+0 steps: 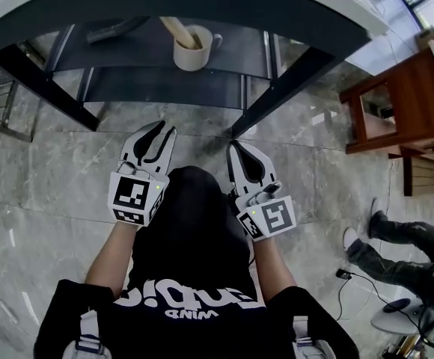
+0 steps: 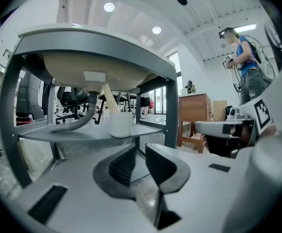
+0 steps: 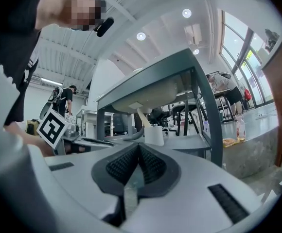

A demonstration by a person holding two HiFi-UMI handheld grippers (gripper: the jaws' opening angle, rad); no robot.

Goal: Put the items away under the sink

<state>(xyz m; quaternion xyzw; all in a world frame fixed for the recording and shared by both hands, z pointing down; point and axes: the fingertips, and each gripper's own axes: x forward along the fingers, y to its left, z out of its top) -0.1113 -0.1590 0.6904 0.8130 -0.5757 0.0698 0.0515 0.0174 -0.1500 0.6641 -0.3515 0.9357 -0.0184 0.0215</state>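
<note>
The cream mug [image 1: 191, 51] stands on the upper shelf [image 1: 127, 54] under the sink [image 2: 73, 72], with a wooden handle [image 1: 178, 30] sticking out of it. From the head view the mug lies straight ahead of both tools, well apart from them and roughly between their lines. The handle's long axis leans away from upright, its free end tipped towards my left.

The left gripper [image 1: 164, 128] points at the shelf. In its own view the mug sits almost dead above the gap between its jaws, so I judge that hand the better lined up. Its jaws are a narrow slot apart, with nothing between them.

The right gripper [image 1: 233, 146] has its pads touching at the tips and carries nothing. In its view the mug sits a little right of its line.

My count is one mug, one wooden handle in it, one grey drain hose [image 1: 116, 30] lying on the same shelf to the mug's left, and a second, lower shelf [image 1: 164, 88] that looks bare. Neither tool holds anything, so I judge that the stowing is done or paused.
</note>
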